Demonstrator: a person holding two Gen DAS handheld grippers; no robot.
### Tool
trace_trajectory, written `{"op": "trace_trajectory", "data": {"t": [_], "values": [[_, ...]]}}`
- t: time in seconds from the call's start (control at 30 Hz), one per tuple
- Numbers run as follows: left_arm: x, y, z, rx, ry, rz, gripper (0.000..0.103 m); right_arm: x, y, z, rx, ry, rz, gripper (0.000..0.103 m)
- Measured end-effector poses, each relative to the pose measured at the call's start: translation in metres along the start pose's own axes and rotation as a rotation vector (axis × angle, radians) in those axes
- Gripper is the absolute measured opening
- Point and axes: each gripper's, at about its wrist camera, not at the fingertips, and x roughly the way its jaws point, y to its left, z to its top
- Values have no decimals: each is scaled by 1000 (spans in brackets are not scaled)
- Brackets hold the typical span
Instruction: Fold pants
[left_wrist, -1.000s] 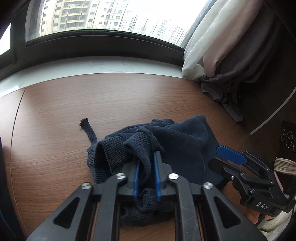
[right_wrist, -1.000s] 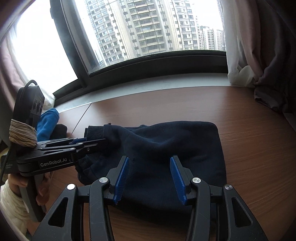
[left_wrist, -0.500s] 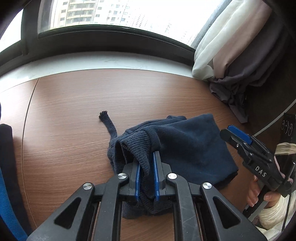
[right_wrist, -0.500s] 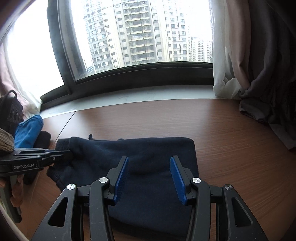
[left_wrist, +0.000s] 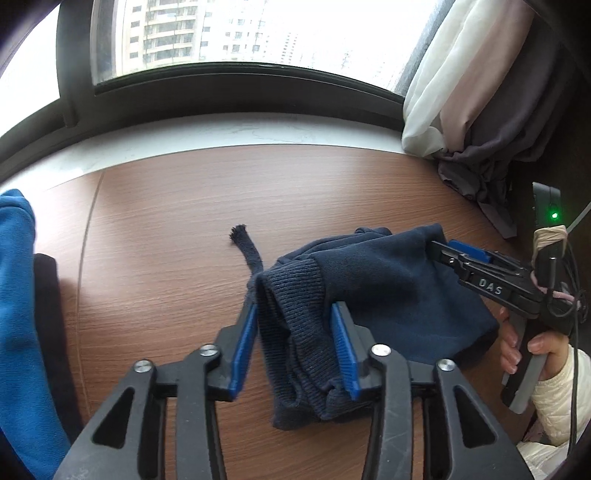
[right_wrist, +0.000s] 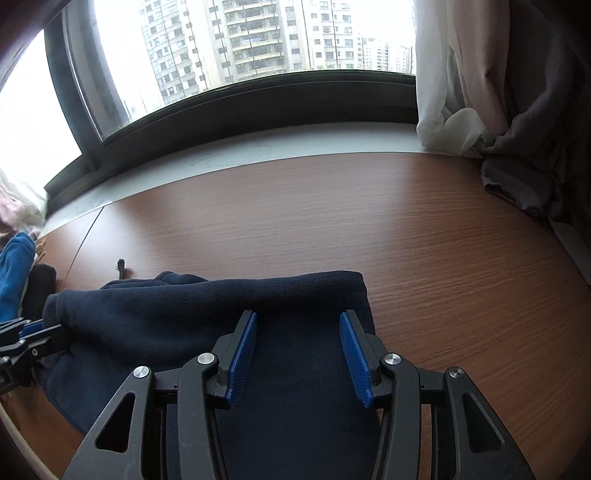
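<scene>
The dark navy pants (left_wrist: 388, 295) lie folded in a compact bundle on the wooden table (left_wrist: 166, 229); they also show in the right wrist view (right_wrist: 207, 317). Their ribbed waistband (left_wrist: 295, 314) sits between the jaws of my left gripper (left_wrist: 295, 321), which stands open around it. A drawstring (left_wrist: 247, 247) trails out to the far left of the bundle. My right gripper (right_wrist: 297, 332) is open above the right part of the bundle; it also shows in the left wrist view (left_wrist: 458, 251), over the pants' right edge.
A blue garment (left_wrist: 18, 314) with a dark one (left_wrist: 48, 314) beside it lies at the table's left edge. Curtains (left_wrist: 480, 110) hang at the far right over the white sill (left_wrist: 221, 136). Bare wood extends beyond the pants toward the window.
My left gripper has opened, letting go of the ribbed waistband it held. The right gripper has moved in over the pants' right side. The bundle now rests on the table.
</scene>
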Motion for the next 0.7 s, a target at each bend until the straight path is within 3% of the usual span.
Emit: {"op": "trace_trajectory", "data": {"t": [0.03,0.13,0.3,0.43,0.57,0.7], "values": [[-5,0,-1,8,-4,63,58,-4,-1,0,1,0,-19,51],[-21,-2,-6,51,-29,170,61,-23,-4,-1,18,-34,-77,63],[-49,-19,-16,91,-102,257,68,-67,-4,-10,4,-125,-92,75],[-61,-23,-25,39,-160,219,75,-96,-9,-24,44,-171,-70,78],[-50,-17,-32,-59,-129,82,75,-101,-15,-44,114,-168,-67,79],[-29,-17,-27,-138,-97,12,75,-84,-15,-58,121,-112,-45,79]]}}
